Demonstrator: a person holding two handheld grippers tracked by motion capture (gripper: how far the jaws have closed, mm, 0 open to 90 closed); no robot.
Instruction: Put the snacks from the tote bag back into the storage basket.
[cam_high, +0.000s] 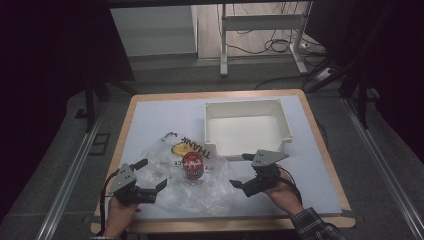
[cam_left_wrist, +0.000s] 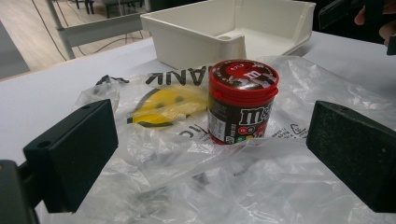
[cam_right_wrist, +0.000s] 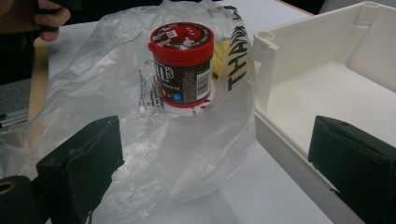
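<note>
Candy jar: a small round jar with a red lid and a dark brown printed label (cam_high: 193, 167) is standing upright on the crumpled bag, near the middle of the table's near half; it is showing in the left gripper view (cam_left_wrist: 241, 102) and in the right gripper view (cam_right_wrist: 182, 65).
Bag: a clear thin plastic bag with black lettering and a yellow smiley print (cam_high: 200, 192) is lying flattened and wrinkled on the table, spreading under and around the jar, its far right edge just beside the tray's near left corner.
Left gripper: the left black two-jaw gripper (cam_high: 153, 176) is hovering at the bag's near left edge, left of the jar and apart from it; its jaws are standing spread wide, gripping nothing, with the jar sitting farther off between them in the left gripper view.
Right gripper: the right black two-jaw gripper (cam_high: 240, 172) is hovering to the right of the jar, over the bag's right edge and just near of the tray; its jaws are standing spread wide and gripping nothing.
Tray: a white rectangular plastic tray with low walls (cam_high: 285, 127) is sitting on the far right part of the table, beyond the jar.
Table: a white-topped table with a wooden edge (cam_high: 150, 117) is carrying everything.
</note>
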